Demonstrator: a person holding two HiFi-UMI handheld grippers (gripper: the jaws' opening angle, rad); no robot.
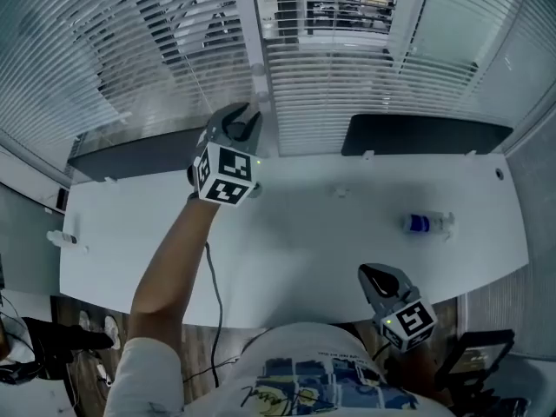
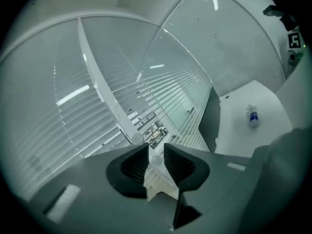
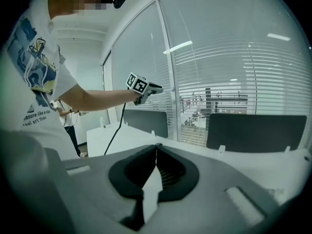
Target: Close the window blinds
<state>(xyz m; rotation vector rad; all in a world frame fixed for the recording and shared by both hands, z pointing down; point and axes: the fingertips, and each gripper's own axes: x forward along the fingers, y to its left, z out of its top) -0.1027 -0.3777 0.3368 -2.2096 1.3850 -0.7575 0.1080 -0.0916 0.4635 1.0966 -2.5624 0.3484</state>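
Note:
White slatted blinds (image 1: 130, 50) cover the window panes behind the desk; the slats of the middle pane (image 1: 365, 85) stand apart, so the room beyond shows through. My left gripper (image 1: 248, 118) is raised at the white mullion (image 1: 257, 59) between two panes. Its jaws stand apart (image 2: 156, 152), and a small clear rounded tip (image 2: 156, 160), seemingly the end of a hanging wand, sits in the gap with no pad pressing on it. My right gripper (image 1: 372, 273) hangs low by the desk's near edge, its jaws together (image 3: 156, 146) and empty.
A white desk (image 1: 304, 233) runs under the window, with dark divider panels (image 1: 426, 135) along its back edge. A small bottle with a blue label (image 1: 427, 223) lies at the right, and a small white bottle (image 1: 65, 238) at the far left. A cable (image 1: 214, 302) trails from my left gripper.

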